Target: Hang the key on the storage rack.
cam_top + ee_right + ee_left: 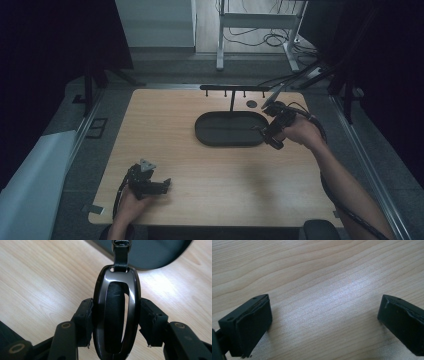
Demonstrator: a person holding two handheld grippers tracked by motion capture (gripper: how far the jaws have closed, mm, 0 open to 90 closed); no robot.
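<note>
**Glossy black loop pinched in my right claw, beside the tray**

The thing I hold is a glossy black oval loop (116,312) with a dark padded core and a black strap (121,255) leaving its far end. In the right gripper view it stands on edge between my two jaws, both pads pressing flat on its sides — my right claw (116,322) is closed on it as far as its width allows. It hangs above the wooden table (37,285), clear of the surface, just off the rim of the dark oval tray (160,255).

From the high view my right claw (272,127) sits at the right end of that tray (231,129), which lies at the middle of the table's far half; whether anything lies in it I cannot tell. Behind it a black rack (234,89) with short pegs stands on a thin post at the far edge.

My left claw (150,184) rests near the front left of the table (200,170) — well apart from the tray — with jaws spread wide over bare wood and nothing between them.
</note>
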